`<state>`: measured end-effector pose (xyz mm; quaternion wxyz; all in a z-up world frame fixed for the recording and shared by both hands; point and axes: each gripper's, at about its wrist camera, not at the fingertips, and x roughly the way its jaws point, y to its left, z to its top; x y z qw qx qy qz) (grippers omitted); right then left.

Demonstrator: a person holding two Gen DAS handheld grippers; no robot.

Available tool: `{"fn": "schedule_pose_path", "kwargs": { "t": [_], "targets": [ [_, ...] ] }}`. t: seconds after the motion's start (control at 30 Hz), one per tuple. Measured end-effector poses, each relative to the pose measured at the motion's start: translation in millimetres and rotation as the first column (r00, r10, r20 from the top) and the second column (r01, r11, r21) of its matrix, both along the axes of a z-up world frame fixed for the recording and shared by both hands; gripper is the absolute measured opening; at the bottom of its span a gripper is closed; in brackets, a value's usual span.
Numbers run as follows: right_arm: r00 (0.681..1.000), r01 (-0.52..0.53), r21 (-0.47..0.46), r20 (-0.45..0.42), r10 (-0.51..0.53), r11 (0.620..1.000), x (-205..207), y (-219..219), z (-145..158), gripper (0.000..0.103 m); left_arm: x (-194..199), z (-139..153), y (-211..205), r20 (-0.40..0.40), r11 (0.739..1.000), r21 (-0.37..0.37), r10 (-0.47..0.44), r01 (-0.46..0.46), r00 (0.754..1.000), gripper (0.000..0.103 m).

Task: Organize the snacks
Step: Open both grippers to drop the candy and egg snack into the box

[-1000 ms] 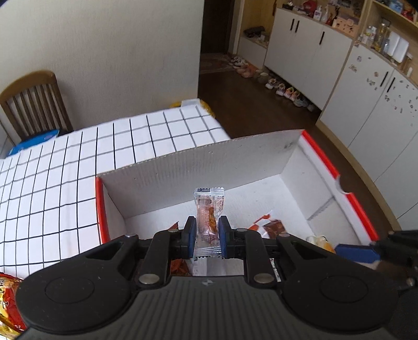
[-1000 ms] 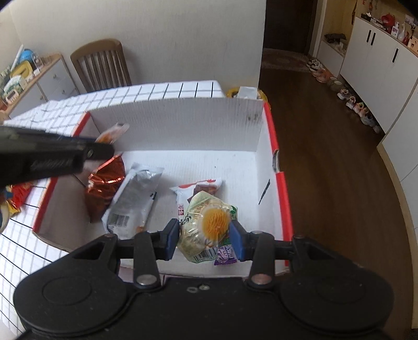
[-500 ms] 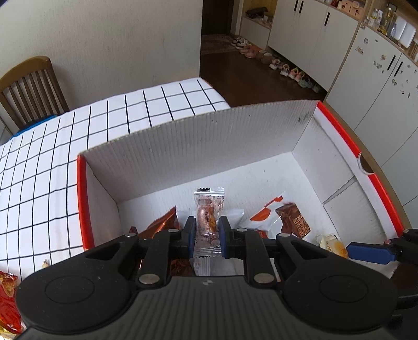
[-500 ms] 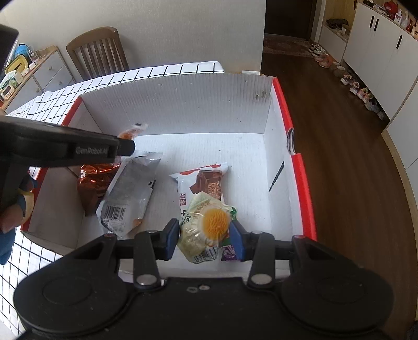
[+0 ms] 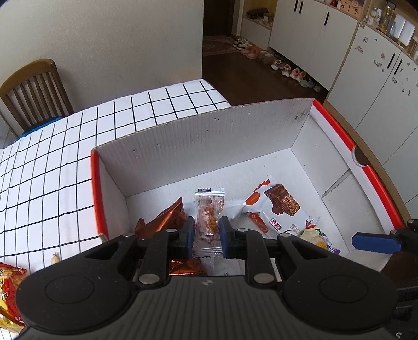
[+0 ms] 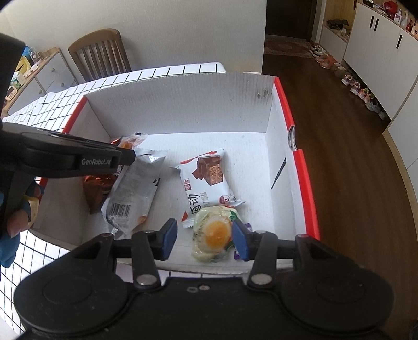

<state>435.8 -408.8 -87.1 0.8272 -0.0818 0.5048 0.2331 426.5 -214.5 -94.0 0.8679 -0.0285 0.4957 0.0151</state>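
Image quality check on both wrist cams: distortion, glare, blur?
Left wrist: strong fisheye, the box wall bows; sharp, no blur; small glints on the foil packet. Right wrist: same curvature, dark vignette at the top corners; bright daylight washes out the tablecloth; the silver packet shines mildly.

Daylit room, both wrist views sharp, strong fisheye bend.
Soft even light; brightest patch on the white box floor, mild glare on the foil wrapper and clear packet. Shadows faint, under the near box wall. Doorway dark. Straight edges curve toward the frame borders; slight softness at corners, no motion blur.
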Motion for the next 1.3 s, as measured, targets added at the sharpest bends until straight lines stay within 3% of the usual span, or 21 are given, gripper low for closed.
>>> {"fn": "schedule_pose_path", "kwargs": {
  "t": [0.8,1.17,1.3],
  "targets": [
    [0.992,-0.056,0.070,0.119,0.048,0.996,-31.5,-5.9,48.3,0.063,-64.2,57.2,20.2,0.127,0.997,-0.057,0.055,-0.048,0.990,0.021],
    [0.984,-0.083,0.102,0.164,0.065,0.991,-46.7,-1.4,64.5,0.073,-102.7,76.3,42.7,0.176,0.989,-0.130,0.094,-0.071,0.980,0.022],
    [0.980,-0.094,0.119,0.184,0.071,0.989,-53.3,4.0,71.9,0.079,-119.7,82.4,51.1,0.208,0.992,-0.107,0.088,-0.067,0.974,0.033]
  ]
}}
